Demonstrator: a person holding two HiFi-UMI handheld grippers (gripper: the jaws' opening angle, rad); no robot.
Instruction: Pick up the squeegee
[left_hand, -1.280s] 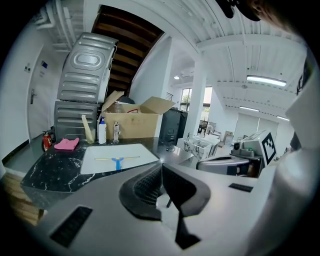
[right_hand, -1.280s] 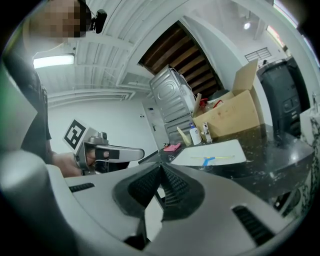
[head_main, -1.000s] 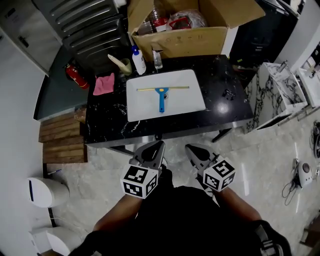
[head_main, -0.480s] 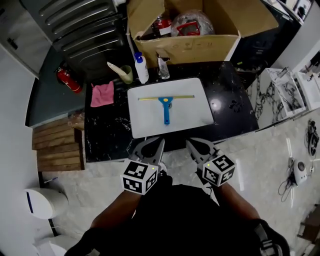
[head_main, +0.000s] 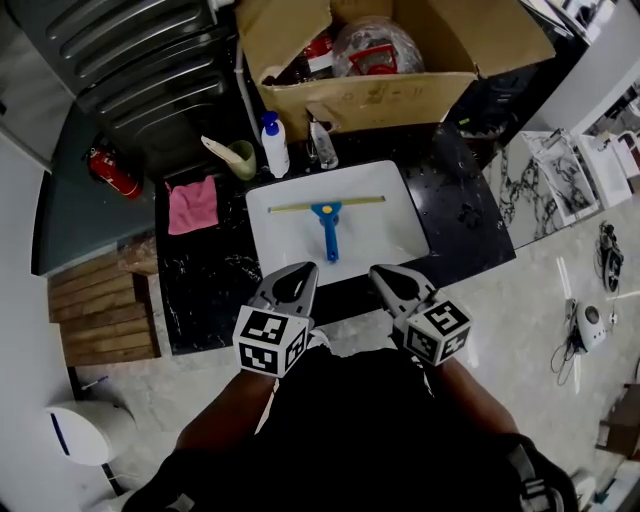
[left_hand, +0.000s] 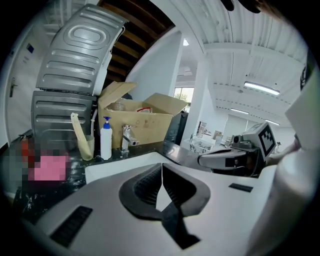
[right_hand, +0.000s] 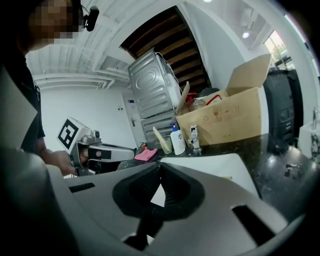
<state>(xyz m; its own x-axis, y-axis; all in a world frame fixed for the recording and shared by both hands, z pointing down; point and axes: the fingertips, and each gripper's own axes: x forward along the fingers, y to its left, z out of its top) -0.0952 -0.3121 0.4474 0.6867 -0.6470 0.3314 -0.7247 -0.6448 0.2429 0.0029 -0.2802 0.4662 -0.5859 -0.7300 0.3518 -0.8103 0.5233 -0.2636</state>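
The squeegee (head_main: 327, 226), with a blue handle and a thin yellow-edged blade, lies flat on a white board (head_main: 385, 225) on the black counter; its handle points toward me. My left gripper (head_main: 305, 268) hovers at the counter's near edge, just short of the board's near left corner, shut and empty. My right gripper (head_main: 378, 270) hangs level with it near the board's near right side, also shut with nothing in it. In the left gripper view the jaws (left_hand: 161, 165) meet over the board (left_hand: 112, 166), and the squeegee is hidden behind them.
An open cardboard box (head_main: 390, 95) stands at the back of the counter (head_main: 465, 215). A white pump bottle (head_main: 273, 145), a cup with a spatula (head_main: 240, 157) and a pink cloth (head_main: 193, 204) sit left of the board. A fire extinguisher (head_main: 112, 172) and wooden boards (head_main: 100, 310) are at the left.
Both grippers have moved forward from over the floor to the counter's near edge, closer to the white board. The squeegee has not moved.
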